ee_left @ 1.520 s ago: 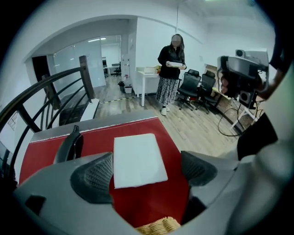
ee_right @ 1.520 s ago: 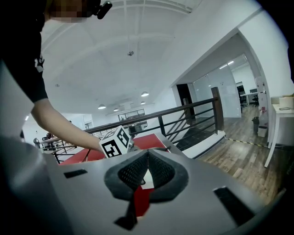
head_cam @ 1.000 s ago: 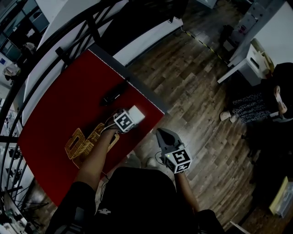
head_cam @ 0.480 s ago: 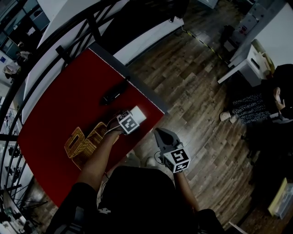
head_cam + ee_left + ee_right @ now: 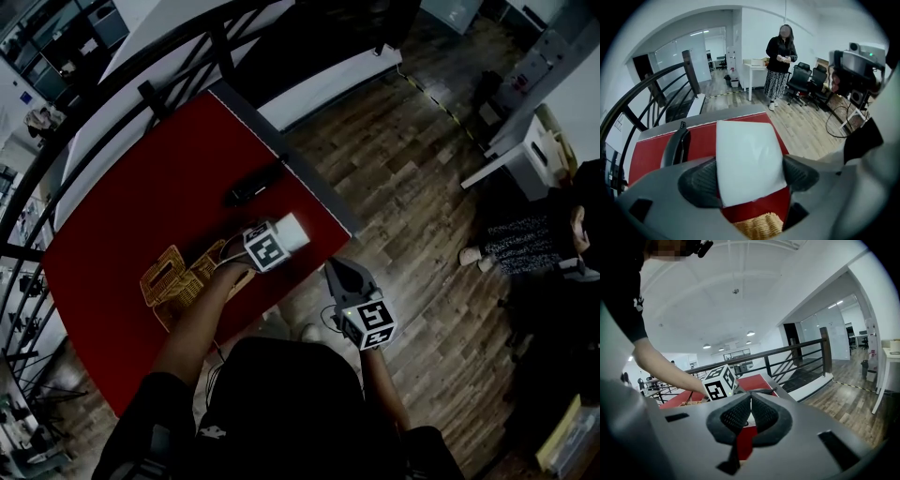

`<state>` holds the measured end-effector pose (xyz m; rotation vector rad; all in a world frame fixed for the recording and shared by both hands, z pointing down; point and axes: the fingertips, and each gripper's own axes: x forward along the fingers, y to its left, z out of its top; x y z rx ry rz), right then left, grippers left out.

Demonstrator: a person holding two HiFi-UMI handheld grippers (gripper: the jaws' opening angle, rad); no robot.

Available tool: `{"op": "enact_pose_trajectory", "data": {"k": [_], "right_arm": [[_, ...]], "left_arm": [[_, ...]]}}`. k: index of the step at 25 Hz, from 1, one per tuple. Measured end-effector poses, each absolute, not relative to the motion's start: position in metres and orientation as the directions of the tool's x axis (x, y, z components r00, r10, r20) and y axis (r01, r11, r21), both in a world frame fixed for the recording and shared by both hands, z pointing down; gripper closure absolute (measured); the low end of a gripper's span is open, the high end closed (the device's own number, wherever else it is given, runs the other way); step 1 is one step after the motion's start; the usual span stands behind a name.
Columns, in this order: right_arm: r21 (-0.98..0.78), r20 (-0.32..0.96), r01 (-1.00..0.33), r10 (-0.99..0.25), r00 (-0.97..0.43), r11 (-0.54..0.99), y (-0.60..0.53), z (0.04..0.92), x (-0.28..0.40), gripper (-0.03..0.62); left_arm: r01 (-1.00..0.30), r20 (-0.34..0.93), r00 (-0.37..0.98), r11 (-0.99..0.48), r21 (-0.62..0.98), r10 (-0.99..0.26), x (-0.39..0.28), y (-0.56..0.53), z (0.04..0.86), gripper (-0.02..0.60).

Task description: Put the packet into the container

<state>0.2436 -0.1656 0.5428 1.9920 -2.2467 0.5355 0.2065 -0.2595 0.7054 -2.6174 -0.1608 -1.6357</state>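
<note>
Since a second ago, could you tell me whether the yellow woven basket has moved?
No. The yellow woven basket lies as before on the red table, equally far from the slim black object.

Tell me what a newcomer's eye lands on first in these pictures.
First comes the bright red table against the dark wooden floor. Next is the white packet pinched in the left gripper, whose jaws have just been closing on it, near the table's edge and beside the wicker container. The right gripper hangs shut and empty off the table, over the floor.
</note>
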Motion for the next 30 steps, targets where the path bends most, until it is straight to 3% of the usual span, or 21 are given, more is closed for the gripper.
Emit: {"op": "enact_pose_trajectory", "data": {"k": [15,30], "right_arm": [[-0.194,0.267,-0.921,-0.885,-0.381,0.338,-0.191,0.536,0.17,0.572],[-0.2,0.264,-0.794,-0.749,-0.608,0.574,-0.21,0.537,0.065,0.572]], "left_arm": [[-0.033,0.858,0.509,-0.998,-0.049,-0.059,0.114,-0.275,0.629,0.173],[-0.241,0.891,0.415,-0.967,-0.086,-0.183,-0.042,-0.264,0.619,0.173]]}}
